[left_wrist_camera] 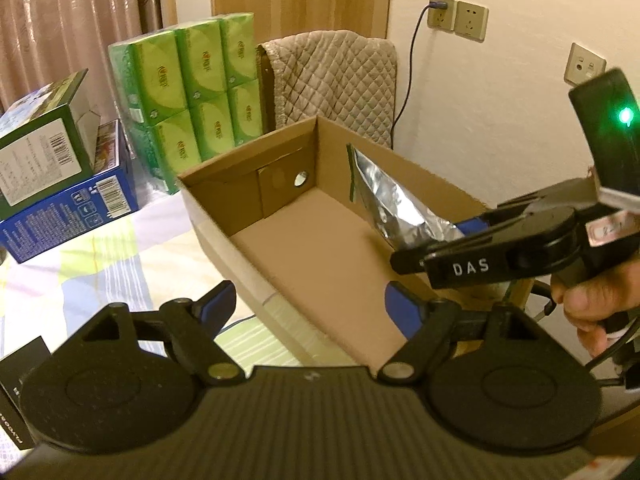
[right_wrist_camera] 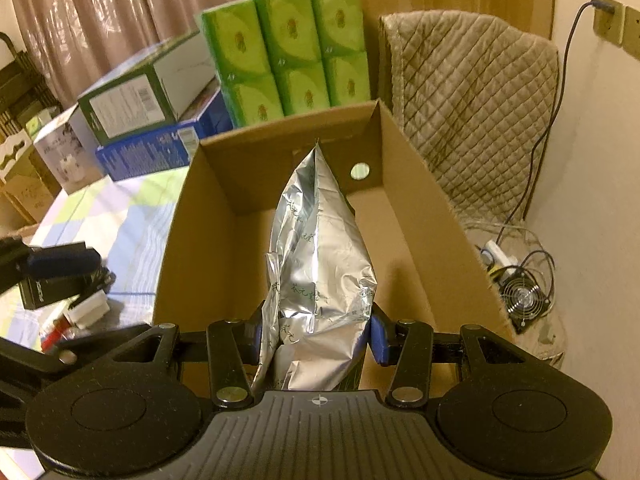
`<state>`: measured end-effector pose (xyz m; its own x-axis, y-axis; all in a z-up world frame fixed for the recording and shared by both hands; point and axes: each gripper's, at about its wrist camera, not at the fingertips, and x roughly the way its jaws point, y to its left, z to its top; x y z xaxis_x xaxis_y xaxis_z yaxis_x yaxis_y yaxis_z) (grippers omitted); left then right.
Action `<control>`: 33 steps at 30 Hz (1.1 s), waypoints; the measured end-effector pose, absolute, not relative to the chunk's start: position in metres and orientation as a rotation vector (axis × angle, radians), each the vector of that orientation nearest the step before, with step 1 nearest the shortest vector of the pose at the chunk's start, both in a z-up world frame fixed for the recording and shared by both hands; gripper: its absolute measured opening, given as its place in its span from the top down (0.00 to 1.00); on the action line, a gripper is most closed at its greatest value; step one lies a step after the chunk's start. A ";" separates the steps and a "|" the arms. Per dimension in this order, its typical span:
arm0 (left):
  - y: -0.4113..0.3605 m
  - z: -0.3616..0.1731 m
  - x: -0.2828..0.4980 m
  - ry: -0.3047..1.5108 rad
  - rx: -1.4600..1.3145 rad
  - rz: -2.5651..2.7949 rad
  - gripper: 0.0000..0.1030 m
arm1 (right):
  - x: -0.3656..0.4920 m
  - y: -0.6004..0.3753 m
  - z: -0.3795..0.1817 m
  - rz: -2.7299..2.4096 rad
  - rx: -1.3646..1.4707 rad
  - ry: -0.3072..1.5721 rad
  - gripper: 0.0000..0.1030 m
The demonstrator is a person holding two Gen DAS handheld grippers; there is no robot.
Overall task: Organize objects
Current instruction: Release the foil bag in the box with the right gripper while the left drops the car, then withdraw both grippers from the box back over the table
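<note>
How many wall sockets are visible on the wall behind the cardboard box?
3. Two side by side above the chair: one with a cable plugged in, one free. A third sits lower, further right. Others may be hidden.

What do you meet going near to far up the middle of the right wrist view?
Right hand-held gripper → silver foil bag → far wall of the cardboard box → green tissue packs → curtain.

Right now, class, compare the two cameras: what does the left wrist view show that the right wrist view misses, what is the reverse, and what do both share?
Only the left wrist view shows the hand that grips the right gripper, and the open left gripper with nothing between its pads.

Only the right wrist view shows the small fan on the floor and the white box.

Both show the cardboard box, the foil bag, the green tissue packs and the quilted chair cover.
</note>
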<state>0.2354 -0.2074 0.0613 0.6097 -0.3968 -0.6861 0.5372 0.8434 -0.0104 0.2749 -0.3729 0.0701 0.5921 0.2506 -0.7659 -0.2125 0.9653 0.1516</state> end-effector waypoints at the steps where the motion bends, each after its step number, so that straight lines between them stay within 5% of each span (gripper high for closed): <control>1: -0.205 0.060 0.236 0.740 0.203 -0.540 0.23 | 0.276 -0.372 0.068 0.266 0.049 0.900 0.56; 7: -0.191 0.060 0.237 0.742 0.182 -0.518 0.23 | 0.275 -0.379 0.069 0.250 0.098 0.887 0.33; 33: -0.061 0.107 0.130 0.704 0.057 -0.309 0.13 | 0.131 -0.318 0.162 0.402 0.160 0.716 0.29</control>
